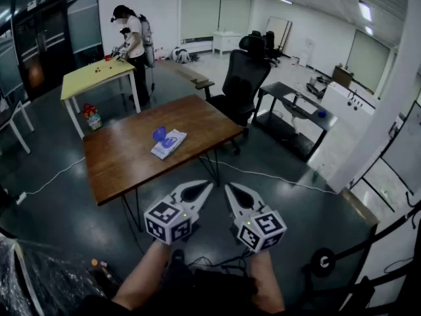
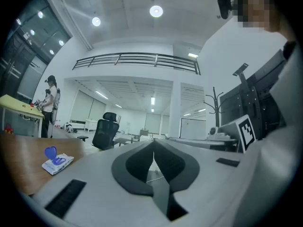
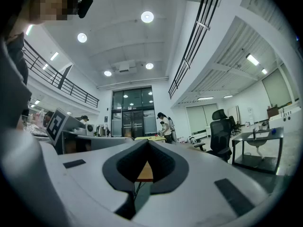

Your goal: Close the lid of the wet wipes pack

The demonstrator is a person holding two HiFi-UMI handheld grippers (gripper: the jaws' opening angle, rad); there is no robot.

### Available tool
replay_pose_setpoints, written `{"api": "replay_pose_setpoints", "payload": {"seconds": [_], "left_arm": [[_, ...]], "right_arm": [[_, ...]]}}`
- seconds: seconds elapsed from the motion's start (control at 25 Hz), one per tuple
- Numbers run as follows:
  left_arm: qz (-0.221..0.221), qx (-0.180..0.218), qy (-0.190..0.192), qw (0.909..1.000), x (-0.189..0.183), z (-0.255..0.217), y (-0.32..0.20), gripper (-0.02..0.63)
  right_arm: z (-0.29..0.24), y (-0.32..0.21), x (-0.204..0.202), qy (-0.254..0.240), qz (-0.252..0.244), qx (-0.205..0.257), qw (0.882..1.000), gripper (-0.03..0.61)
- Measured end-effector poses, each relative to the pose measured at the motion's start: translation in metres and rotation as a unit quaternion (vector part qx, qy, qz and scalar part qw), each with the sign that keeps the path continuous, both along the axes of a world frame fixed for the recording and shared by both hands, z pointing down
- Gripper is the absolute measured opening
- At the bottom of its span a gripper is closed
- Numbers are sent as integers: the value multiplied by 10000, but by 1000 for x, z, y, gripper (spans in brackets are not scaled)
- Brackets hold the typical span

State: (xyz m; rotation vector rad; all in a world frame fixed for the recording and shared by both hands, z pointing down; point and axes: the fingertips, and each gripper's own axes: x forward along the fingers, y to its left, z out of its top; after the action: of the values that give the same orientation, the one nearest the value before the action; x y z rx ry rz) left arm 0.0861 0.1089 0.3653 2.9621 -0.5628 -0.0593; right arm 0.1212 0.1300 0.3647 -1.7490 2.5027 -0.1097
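The wet wipes pack [image 1: 169, 143] lies on the wooden counter [image 1: 128, 166], ahead of both sets of jaws and off to their left, well apart from them. A strip of dark floor and the counter's near edge lie in between. Its blue lid [image 1: 159, 134] stands up open on the side of the pack farthest from the jaws and to the left, so the task has not yet started.

The left gripper [image 1: 206, 186] has its jaws together with nothing between them. The right gripper [image 1: 230, 189] is the same: its tips meet, and only a sliver of counter shows through the hollow behind them. Both are held level, side by side and close to each other.

The pack's long axis runs on a slant, from the near left to the far right as seen from the jaws. The left gripper looks the nearer of the two (its own view catches the pack low at the left, while the right gripper view does not show it). So I judge the left better placed to reach over and press the lid down.

The pack sits well in from every edge, with bare wood all round it. The office chair [image 1: 245, 78] stands beyond the counter's far right corner, out of the way.
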Motion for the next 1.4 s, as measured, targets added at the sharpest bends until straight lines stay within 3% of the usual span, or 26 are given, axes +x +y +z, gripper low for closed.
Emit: {"api": "replay_pose_setpoints", "payload": {"seconds": [0.84,1.4], "left_arm": [[-325,0,-92,9994,-11,6,-24,8],[-520,-107,-218,9984,-18,30,-134,9]], "right_arm": [[0,-23,-8,274,-208,7,9994,11],[20,-128,-6,384,-231,-221,9988,11]]}}
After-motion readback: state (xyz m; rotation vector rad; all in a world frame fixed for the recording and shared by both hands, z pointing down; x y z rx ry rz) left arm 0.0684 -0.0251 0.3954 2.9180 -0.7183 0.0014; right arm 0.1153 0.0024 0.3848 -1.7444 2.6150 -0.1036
